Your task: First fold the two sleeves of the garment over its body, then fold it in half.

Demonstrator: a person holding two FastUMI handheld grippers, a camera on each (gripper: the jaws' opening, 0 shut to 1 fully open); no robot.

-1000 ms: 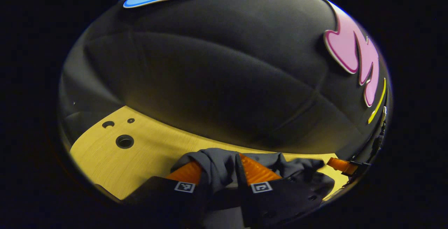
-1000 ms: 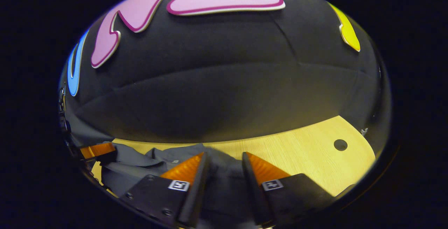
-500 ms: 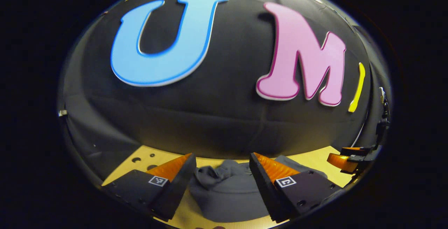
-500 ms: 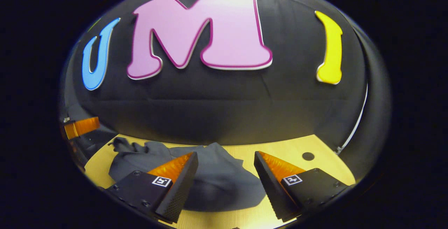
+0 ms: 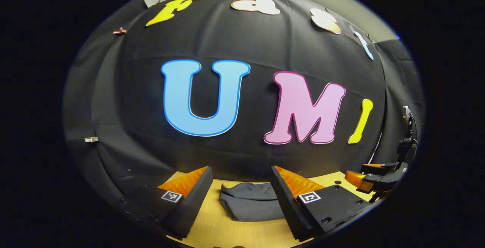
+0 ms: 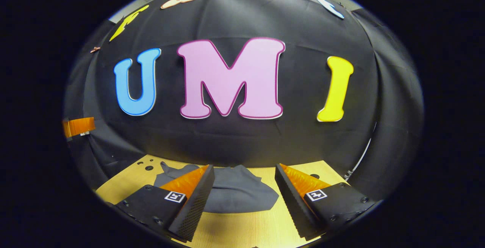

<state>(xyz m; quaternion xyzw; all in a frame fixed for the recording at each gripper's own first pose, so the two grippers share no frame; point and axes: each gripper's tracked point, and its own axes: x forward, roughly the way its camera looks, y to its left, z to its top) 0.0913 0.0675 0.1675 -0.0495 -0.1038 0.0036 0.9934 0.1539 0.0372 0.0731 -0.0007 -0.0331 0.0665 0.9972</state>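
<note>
Left gripper view showed the left gripper [image 5: 239,181] with its fingers spread wide, holding nothing, above the wooden bench [image 5: 242,233]. The dark grey garment [image 5: 250,204] lay bundled on the bench beyond the fingertips, apart from them. The right gripper [image 6: 244,180] likewise had its fingers released, with the garment [image 6: 238,197] lying flat on the bench [image 6: 242,229] ahead.
</note>
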